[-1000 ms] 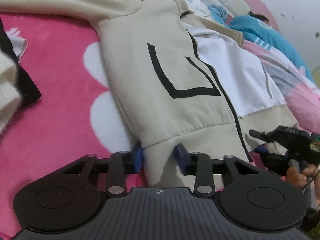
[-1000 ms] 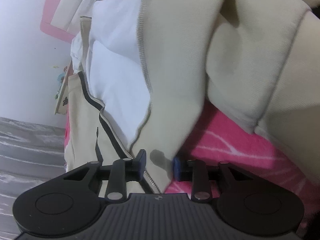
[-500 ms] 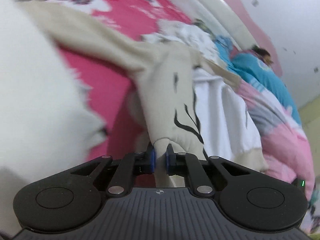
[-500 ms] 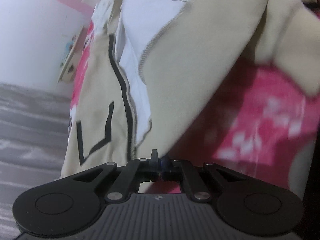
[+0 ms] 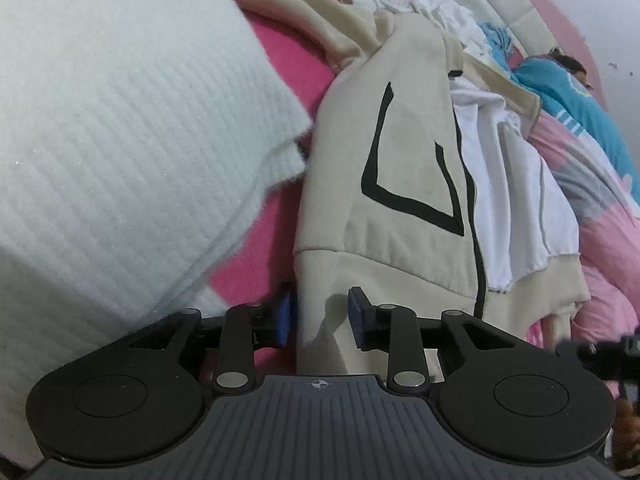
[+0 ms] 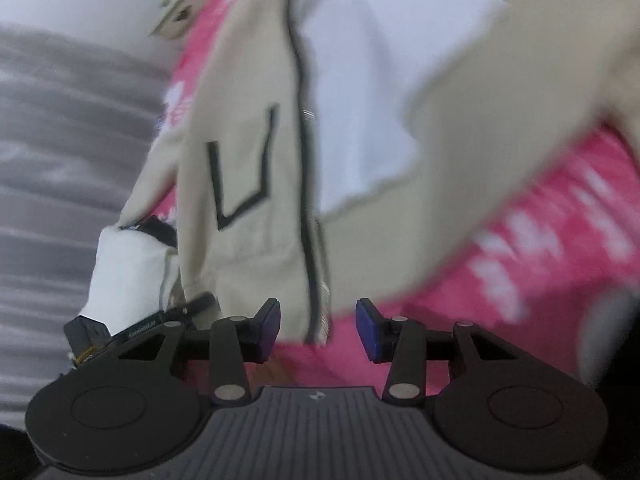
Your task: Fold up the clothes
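A beige zip hoodie (image 5: 404, 184) with black line markings and a white lining (image 5: 508, 196) lies open on the pink bedspread (image 5: 276, 40). My left gripper (image 5: 318, 316) is open, its jaws standing either side of the hoodie's bottom hem at the left front panel. In the right wrist view the hoodie (image 6: 248, 184) shows blurred; my right gripper (image 6: 316, 326) is open with the zipper edge of the hem lying between the jaws. The left gripper shows at the hoodie's far hem corner (image 6: 132, 332).
A white ribbed knit garment (image 5: 120, 140) fills the left of the left wrist view, close to the hoodie. A turquoise garment (image 5: 576, 108) and pale pink bedding (image 5: 600, 248) lie at the right. A grey curtain (image 6: 64, 160) hangs beyond the bed.
Both grippers, shut on the hoodie's hem half a second ago, have opened and let it go. The hoodie has shifted towards the white knit garment and lies flatter.
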`<state>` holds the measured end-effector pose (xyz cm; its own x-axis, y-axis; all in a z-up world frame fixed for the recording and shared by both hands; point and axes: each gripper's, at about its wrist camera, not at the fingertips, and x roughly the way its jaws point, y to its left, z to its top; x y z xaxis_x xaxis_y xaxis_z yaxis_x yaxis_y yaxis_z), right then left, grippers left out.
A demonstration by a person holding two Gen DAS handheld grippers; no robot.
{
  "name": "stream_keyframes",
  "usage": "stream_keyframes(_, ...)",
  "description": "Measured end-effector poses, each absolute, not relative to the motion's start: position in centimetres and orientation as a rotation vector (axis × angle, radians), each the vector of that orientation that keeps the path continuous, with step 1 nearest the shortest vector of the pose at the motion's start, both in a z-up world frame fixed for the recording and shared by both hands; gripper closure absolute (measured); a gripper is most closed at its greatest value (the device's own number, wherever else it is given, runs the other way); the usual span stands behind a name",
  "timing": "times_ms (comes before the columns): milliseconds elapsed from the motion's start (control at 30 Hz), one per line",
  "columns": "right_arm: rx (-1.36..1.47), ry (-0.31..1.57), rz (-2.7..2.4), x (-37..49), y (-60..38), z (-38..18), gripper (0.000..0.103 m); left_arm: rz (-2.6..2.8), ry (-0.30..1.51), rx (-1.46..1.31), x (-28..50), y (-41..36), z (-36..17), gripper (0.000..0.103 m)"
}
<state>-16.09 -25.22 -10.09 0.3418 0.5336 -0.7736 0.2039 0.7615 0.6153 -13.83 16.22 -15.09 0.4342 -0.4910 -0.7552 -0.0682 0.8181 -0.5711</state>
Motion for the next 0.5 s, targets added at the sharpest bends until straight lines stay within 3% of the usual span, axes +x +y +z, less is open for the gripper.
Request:
stream_keyframes(233,0.641,1.264,0.255,-12.6,-22.8,-13.9,0.059,-0.299,1.120,-0.584,-13.8,15.7,-15.4,0.073)
stream_keyframes(500,0.498,1.254,0.318,-13.2,-20.8,-13.4,0.077,-0.318,1.110,-0.553,-13.8,15.5,-15.5,0.073)
